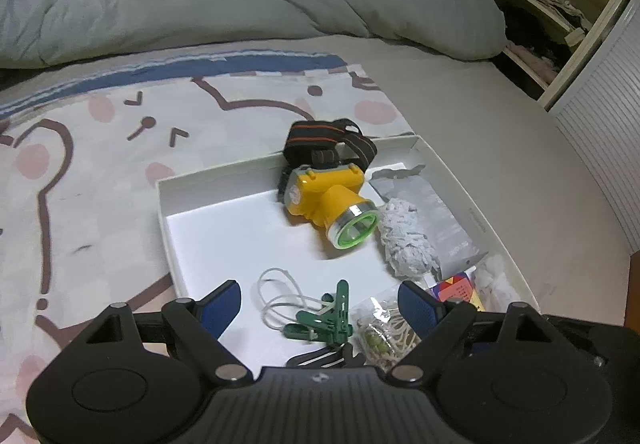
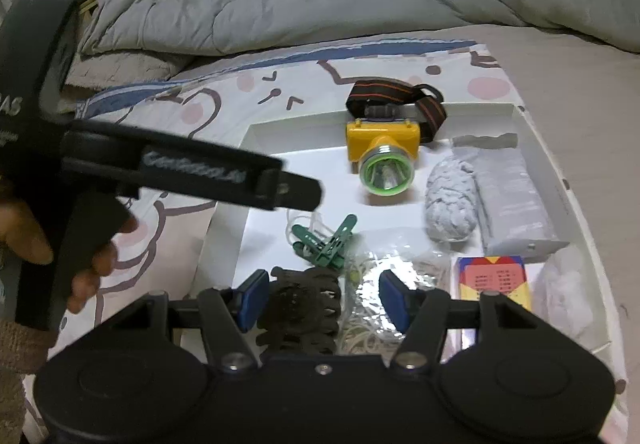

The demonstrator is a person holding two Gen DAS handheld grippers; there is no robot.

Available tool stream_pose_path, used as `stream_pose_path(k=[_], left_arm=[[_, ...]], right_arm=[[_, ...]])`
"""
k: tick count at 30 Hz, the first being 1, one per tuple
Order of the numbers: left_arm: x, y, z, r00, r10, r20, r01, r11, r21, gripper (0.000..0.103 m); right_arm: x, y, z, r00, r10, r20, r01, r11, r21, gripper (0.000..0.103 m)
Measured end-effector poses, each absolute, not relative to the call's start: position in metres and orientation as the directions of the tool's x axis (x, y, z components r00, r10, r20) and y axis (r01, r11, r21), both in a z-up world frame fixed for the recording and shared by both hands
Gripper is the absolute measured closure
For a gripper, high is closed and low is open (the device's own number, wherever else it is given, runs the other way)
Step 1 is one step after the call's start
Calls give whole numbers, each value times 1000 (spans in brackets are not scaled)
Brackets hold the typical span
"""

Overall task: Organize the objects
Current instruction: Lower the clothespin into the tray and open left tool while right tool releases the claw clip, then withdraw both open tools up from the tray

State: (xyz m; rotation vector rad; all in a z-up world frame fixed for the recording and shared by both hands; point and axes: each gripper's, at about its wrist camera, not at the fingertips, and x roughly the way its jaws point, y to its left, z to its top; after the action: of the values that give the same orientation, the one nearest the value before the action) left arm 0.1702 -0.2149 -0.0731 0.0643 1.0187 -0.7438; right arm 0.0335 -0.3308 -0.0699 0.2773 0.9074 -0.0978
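White lettering on the left gripper's (image 2: 304, 196) black arm is too blurred to read. Ahead of both grippers in the white box (image 1: 172, 228), the yellow headlamp (image 1: 332, 200) lies with its lens toward the cameras, strap behind. The left gripper (image 1: 320, 304) gapes wide over green clips (image 1: 328, 320), empty. The right gripper (image 2: 320, 298) stands half-spread around a black hair claw (image 2: 300, 308), pads clear of it.

Dim indoor light, cool and greyish. The white tray (image 1: 192, 200) floor is the brightest patch, with soft shadows under its far wall. Edges bow and darken at the corners. The left gripper (image 2: 280, 192) in the right wrist view is smeared with blur.
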Motion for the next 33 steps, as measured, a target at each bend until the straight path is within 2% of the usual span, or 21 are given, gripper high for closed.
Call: stream_pose_path(k=[10, 14, 18, 20, 24, 28, 33], left_arm=[[156, -187, -42, 365, -526, -768, 576, 776, -257, 17], [147, -173, -30, 393, -507, -767, 562, 793, -236, 12], [135, -160, -17, 421, -494, -760, 561, 801, -209, 9], [128, -154, -9, 438, -495, -751, 559, 804, -204, 4], [113, -145, 6, 468, -500, -729, 571, 800, -183, 0], [96, -138, 22, 503, -488, -713, 581, 802, -139, 0], [74, -128, 38, 552, -469, -689, 584, 808, -82, 0]], right_arm=[[23, -342, -48, 639, -39, -769, 231, 962, 143, 35], [15, -345, -39, 643, -89, -761, 258, 960, 105, 32], [5, -348, -29, 641, -131, -756, 290, 953, 81, 27], [-2, -349, -23, 647, -149, -748, 306, 949, 76, 24], [-18, -346, -8, 668, -186, -721, 325, 944, 58, 14], [-34, -341, 4, 680, -222, -699, 340, 940, 32, 4], [-54, -330, 20, 705, -259, -660, 355, 935, 13, 0]])
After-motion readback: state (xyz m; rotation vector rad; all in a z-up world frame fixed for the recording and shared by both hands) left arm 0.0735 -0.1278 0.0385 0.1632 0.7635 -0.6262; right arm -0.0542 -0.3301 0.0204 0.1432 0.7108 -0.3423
